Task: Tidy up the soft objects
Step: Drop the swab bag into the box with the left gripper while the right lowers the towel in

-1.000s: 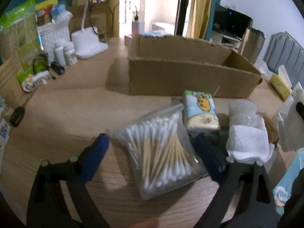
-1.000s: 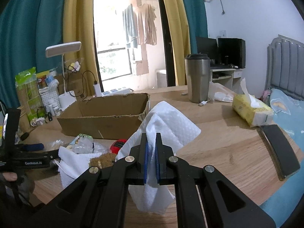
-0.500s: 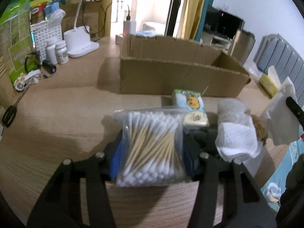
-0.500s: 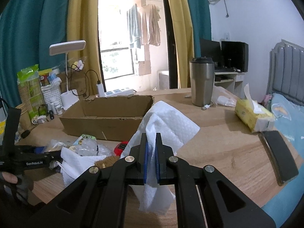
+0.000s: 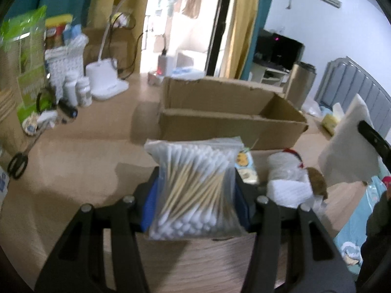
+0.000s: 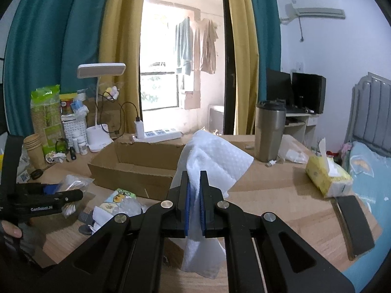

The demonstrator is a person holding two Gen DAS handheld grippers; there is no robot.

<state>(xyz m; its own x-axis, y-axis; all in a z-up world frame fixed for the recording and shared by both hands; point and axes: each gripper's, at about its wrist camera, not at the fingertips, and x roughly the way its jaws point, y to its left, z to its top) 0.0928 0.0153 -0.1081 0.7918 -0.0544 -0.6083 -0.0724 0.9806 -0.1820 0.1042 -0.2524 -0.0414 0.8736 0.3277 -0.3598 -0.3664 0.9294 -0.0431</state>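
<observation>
My left gripper (image 5: pixel 195 195) is shut on a clear bag of cotton swabs (image 5: pixel 195 185), lifted off the wooden table. My right gripper (image 6: pixel 194 193) is shut on a white textured cloth (image 6: pixel 215 156) that hangs above and below its pads; the same cloth (image 5: pixel 349 144) shows at the right in the left wrist view. An open cardboard box (image 5: pixel 229 112) stands just beyond, also seen as the box (image 6: pixel 134 161) from the right. On the table lie a small tissue pack (image 6: pixel 118 196), a folded white cloth (image 5: pixel 288 190) and a brown soft item (image 5: pixel 317 183).
A lamp base (image 5: pixel 105 78), bottles (image 5: pixel 83 92), scissors (image 5: pixel 19 161) and packets crowd the table's left side. A steel tumbler (image 6: pixel 268 131), a yellow tissue box (image 6: pixel 327 173) and a dark flat object (image 6: pixel 354 222) sit to the right. A bed lies past the table edge.
My left gripper closed on the swab bag and raised it off the table. The right gripper rose a little with the white cloth still in it.
</observation>
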